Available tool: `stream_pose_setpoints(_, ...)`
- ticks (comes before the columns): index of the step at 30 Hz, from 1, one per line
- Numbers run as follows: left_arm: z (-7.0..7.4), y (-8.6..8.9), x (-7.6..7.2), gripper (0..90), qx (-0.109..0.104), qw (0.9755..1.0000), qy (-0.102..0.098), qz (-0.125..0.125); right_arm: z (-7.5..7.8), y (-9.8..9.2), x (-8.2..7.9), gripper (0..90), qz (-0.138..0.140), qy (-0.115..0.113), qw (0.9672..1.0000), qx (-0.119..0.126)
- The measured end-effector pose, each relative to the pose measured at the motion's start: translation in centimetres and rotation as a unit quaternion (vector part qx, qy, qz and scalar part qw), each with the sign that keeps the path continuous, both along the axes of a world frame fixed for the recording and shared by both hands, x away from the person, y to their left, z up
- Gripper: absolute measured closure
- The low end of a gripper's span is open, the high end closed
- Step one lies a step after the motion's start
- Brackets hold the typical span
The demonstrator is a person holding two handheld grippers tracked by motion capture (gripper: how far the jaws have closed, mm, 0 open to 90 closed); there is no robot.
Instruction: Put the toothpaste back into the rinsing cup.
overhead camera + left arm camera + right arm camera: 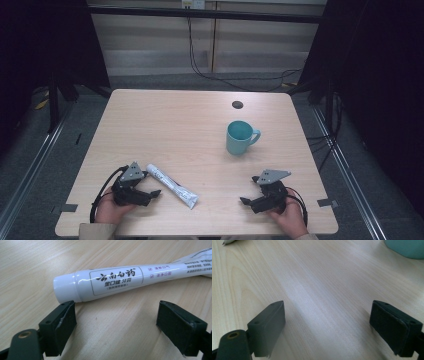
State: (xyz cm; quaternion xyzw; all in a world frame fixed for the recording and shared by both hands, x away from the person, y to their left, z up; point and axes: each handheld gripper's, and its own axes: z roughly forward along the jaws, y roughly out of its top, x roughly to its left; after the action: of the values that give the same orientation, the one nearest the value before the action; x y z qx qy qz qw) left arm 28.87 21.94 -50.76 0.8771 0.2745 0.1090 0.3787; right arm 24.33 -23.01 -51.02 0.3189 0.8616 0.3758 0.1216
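Jaws of the left gripper [116,322] stand wide apart, holding nothing; a white toothpaste tube [120,281] lies just beyond its tips on the table [170,120]. The right gripper [327,327] is equally spread and empty. A teal mug [240,136], seemingly empty, stands well ahead of it.

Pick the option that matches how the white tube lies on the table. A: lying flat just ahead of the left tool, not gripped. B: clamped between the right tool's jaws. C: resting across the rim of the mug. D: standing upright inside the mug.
A: the tube lies flat on the table beyond the open left tool, well apart from the mug.
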Motion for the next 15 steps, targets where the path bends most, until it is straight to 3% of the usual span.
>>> stream_pose_setpoints(9, 0.03, -0.11, 0.01, 14.4, 0.002, 1.0000, 0.003, 0.006, 0.01, -0.02, 0.01, 12.5, 0.000, 0.000, 1.0000, -0.001)
stream_pose_setpoints(15, 0.69, -0.55, 0.35, 16.1, 0.029, 0.9992, 0.026, 0.009, 0.02, -0.02, 0.01, 12.5, -0.001, 0.000, 1.0000, -0.001)
